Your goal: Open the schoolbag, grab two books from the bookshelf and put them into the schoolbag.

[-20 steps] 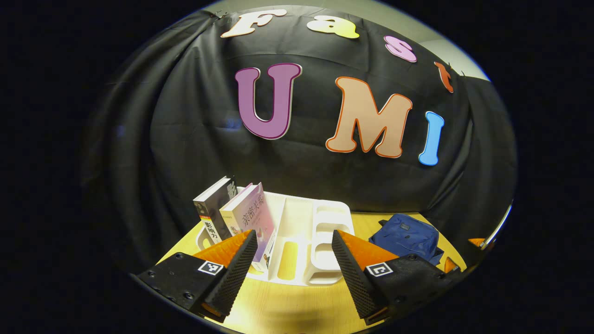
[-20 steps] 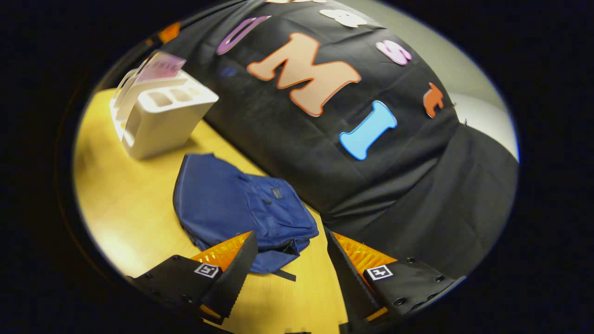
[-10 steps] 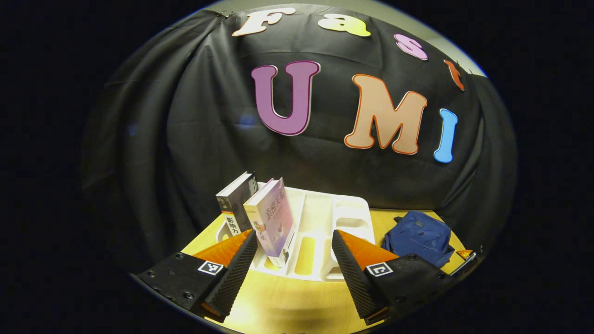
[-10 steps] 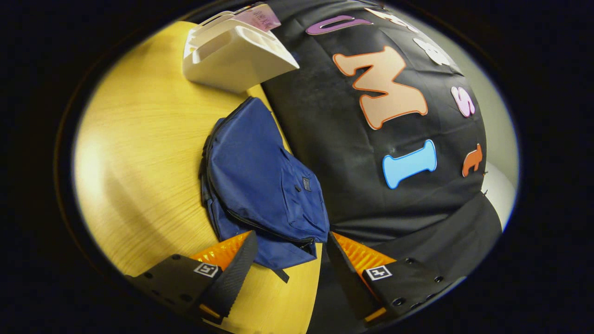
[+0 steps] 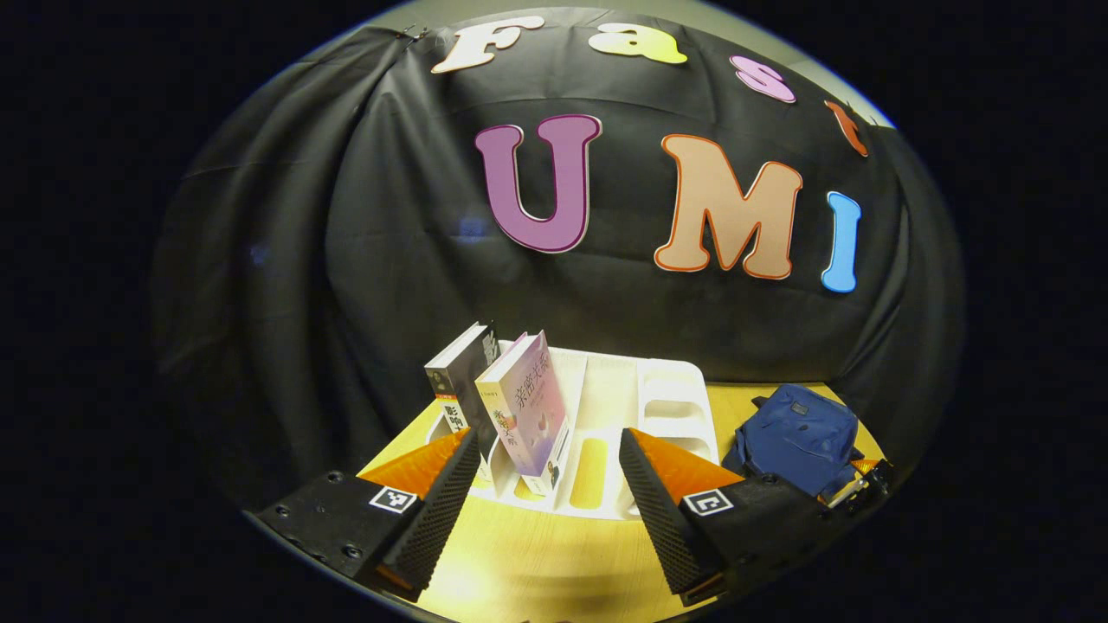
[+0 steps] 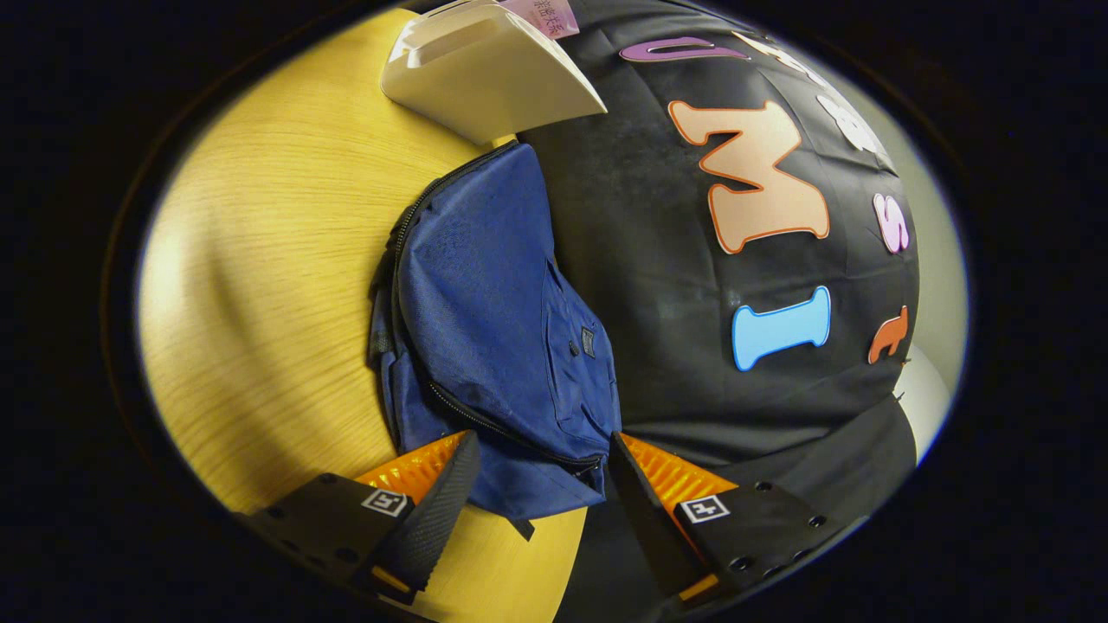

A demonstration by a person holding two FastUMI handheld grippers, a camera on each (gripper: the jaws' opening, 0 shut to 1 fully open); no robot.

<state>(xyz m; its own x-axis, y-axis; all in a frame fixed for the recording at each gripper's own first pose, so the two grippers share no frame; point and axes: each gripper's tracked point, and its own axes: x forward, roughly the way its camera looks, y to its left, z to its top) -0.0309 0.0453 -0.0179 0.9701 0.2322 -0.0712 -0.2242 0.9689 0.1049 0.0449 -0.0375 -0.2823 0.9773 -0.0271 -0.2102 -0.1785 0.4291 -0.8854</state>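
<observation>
A blue schoolbag (image 6: 489, 320) lies zipped on the wooden table against the black cloth wall. My right gripper (image 6: 541, 484) is open, its fingers on either side of the bag's near end without pressing it. In the left gripper view the schoolbag (image 5: 796, 437) sits at the far right. A white bookshelf (image 5: 623, 415) holds a dark book (image 5: 459, 381) and a lilac book (image 5: 528, 402), both leaning left. My left gripper (image 5: 550, 484) hangs open in front of the shelf, holding nothing. The right gripper (image 5: 857, 484) shows beside the bag.
The yellow wooden table (image 6: 268, 260) has bare room to the left of the bag. The white bookshelf (image 6: 489, 73) stands just beyond the bag's far end. The black cloth wall runs close behind both.
The right gripper has rolled and moved closer to the bag, whose end now lies between its fingers. The left gripper has drifted slightly left; the shelf sits further right in its view.
</observation>
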